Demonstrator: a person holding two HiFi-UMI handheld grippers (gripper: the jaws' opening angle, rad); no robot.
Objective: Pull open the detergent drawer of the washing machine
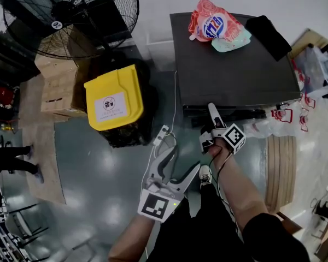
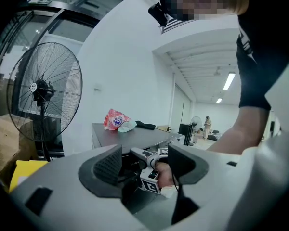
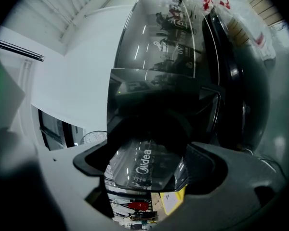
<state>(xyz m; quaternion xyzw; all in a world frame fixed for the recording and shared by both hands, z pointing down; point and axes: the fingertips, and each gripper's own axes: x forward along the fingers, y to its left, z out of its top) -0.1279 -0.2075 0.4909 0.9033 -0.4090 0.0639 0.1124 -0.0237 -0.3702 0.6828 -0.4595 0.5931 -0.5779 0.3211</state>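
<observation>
Tongs in the right hand (image 1: pixel 214 118) reach out to the front top edge of the washing machine (image 1: pixel 229 64). That is where the detergent drawer (image 3: pixel 149 153) sits, so the hand has to go there to pull it. In the right gripper view, the shiny dark front of the drawer fills the gap between the two jaws, and they look closed on it from both sides. A grip like that would let the person tug the drawer straight out. I cannot tell if the drawer is out at all yet.

The left tongs (image 1: pixel 175 157) hang low, near the person's legs, well apart from the machine. Their jaws stand wide apart with nothing in them. I think this hand is just held out of the way, since one hand is enough for a drawer.

The word "Midea" shows in white letters on the drawer front. A red and white bag (image 1: pixel 214 23) lies on top of the machine near a black cloth (image 1: pixel 268 34). It has a blue round mark, but I cannot read its letters. A yellow bin lid (image 1: pixel 112 97) has a sticker too small to read
</observation>
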